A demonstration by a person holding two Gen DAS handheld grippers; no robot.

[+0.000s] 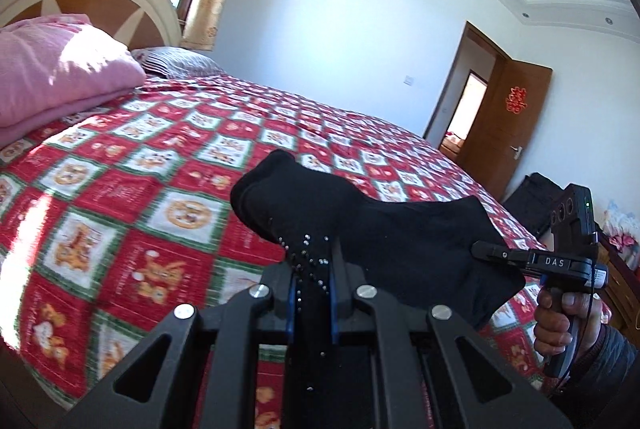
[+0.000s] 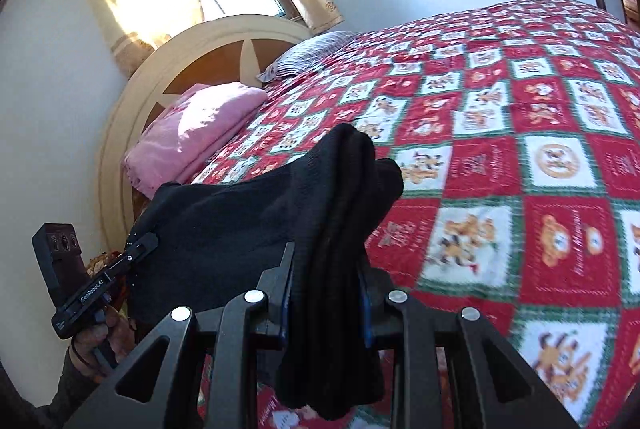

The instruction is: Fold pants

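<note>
Black pants with small silver studs hang stretched in the air between both grippers, above the bed. My left gripper is shut on one studded end of the fabric, which bunches up past its fingertips. My right gripper is shut on a thicker folded bundle of the pants. The left wrist view shows the right gripper at the right, clamped on the cloth's far corner, a hand under it. In the right wrist view the left gripper grips the cloth at the left.
A red, white and green patchwork quilt covers the bed below. A folded pink blanket and a striped pillow lie by the cream headboard. An open brown door stands beyond the bed's far corner.
</note>
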